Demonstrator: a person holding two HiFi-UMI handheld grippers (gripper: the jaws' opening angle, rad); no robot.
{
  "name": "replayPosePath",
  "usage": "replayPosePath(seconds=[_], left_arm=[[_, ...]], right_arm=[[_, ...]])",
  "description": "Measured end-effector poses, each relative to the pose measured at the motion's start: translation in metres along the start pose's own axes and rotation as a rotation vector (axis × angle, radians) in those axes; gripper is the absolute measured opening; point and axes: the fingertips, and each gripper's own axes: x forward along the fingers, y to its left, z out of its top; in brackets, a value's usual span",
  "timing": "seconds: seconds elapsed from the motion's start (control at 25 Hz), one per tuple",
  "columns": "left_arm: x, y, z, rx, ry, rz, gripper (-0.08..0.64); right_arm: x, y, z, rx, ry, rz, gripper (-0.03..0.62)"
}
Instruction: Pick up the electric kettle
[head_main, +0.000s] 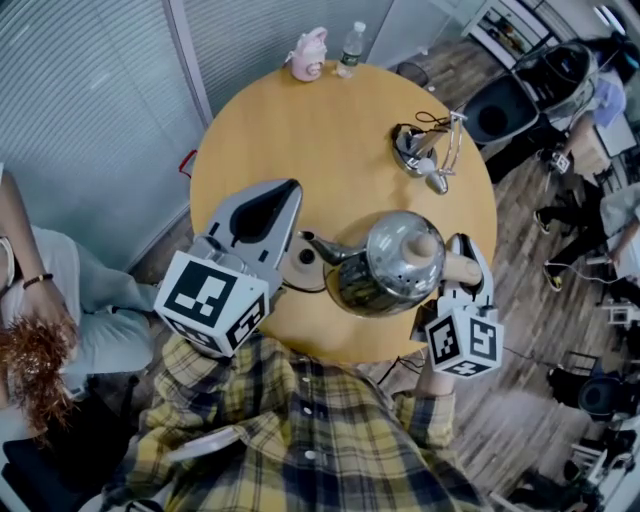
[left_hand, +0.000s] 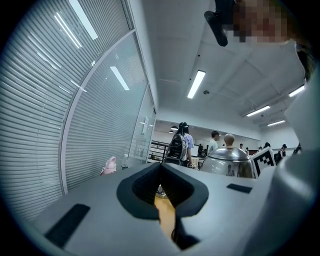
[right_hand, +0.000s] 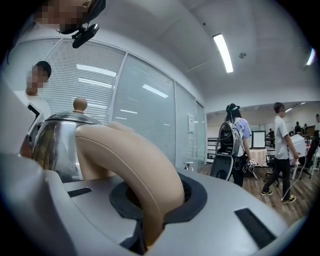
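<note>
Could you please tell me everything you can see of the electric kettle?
The electric kettle is polished metal with a rounded body, a lid with a beige knob, a thin curved spout and a curved beige handle. The right tool is shut on that handle, holding it upright over the near edge of the round wooden table.

Round wooden table (head_main: 300, 130); pink figurine (head_main: 308, 52), water bottle (head_main: 349, 48) side by side at far edge.
</note>
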Motion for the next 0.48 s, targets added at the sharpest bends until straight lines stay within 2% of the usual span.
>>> replayPosePath(seconds=[0.48], left_arm=[[-0.006, 0.0006, -0.0049, -0.007, 0.019, 0.011, 0.002]], right_arm=[[-0.0033, 0.0041, -0.0039, 0.015, 0.002, -0.004, 0.055]])
